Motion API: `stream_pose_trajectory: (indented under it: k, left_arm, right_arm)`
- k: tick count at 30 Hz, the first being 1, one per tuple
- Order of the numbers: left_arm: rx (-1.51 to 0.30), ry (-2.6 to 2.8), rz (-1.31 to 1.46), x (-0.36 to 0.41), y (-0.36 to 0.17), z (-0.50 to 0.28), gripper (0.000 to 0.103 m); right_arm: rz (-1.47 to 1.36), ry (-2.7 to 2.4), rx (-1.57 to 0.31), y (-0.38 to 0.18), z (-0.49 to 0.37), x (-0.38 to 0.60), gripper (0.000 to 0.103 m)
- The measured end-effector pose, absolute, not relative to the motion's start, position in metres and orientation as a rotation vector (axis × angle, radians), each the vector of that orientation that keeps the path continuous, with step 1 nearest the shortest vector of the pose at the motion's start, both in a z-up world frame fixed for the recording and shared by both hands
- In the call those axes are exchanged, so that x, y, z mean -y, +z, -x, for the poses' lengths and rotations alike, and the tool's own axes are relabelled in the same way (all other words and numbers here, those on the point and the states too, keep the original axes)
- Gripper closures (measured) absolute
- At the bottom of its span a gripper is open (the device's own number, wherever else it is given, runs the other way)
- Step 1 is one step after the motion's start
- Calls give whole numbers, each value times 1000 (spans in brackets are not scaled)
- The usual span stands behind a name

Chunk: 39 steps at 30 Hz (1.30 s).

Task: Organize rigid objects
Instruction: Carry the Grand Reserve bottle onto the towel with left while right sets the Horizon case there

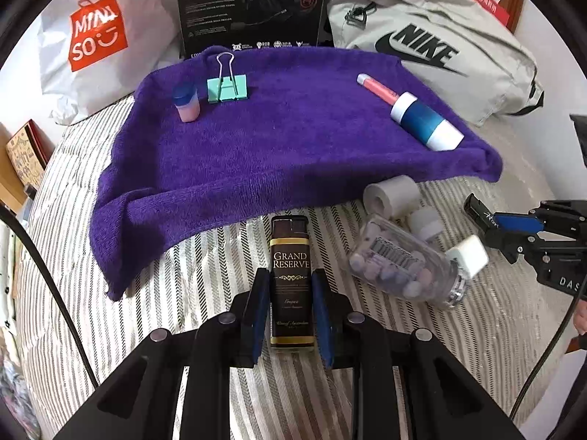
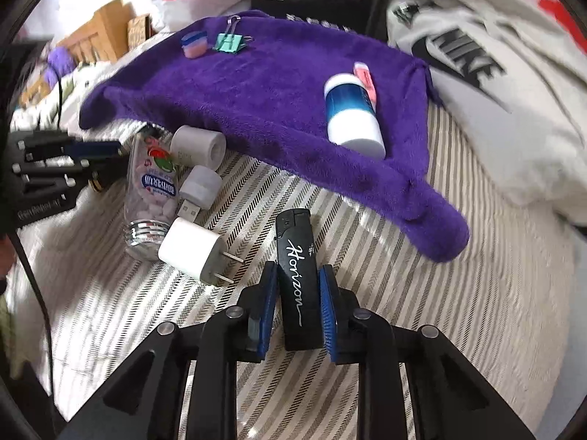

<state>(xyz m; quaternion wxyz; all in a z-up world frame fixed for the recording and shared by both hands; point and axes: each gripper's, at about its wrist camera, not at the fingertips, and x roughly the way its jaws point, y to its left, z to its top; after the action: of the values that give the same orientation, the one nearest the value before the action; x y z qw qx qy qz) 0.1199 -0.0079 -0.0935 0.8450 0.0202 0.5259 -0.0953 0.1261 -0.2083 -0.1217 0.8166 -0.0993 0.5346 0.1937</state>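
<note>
two lighters (image 1: 291, 282) (image 2: 298, 278), one binder clip (image 1: 227, 88), one small jar (image 1: 187, 104), one candy bottle (image 1: 403, 271). one purple towel (image 1: 293, 139), one charger plug (image 2: 190, 249).

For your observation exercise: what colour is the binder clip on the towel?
Mint green binder clip with silver wire handles; clearest in the left wrist view.

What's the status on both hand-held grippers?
Left hand-held gripper shut on Grand Reserve lighter. Right hand-held gripper shut on Horizon lighter. Purple towel ahead, path unobstructed.

Black box (image 1: 253, 3) top cut off; small print unreadable.
</note>
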Motion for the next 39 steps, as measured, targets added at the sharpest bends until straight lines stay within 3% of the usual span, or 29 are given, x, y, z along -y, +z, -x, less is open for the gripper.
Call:
stream_pose_trajectory:
  k: [22, 39]
  left_arm:
    - [-1043, -202, 19, -23, -47, -124, 80]
    - [-1045, -154, 32, -54, -48, -198, 80]
  right_arm:
    - [37, 498, -1072, -74, -121, 211, 80]
    - [14, 486, -1055, -64, -197, 183, 80]
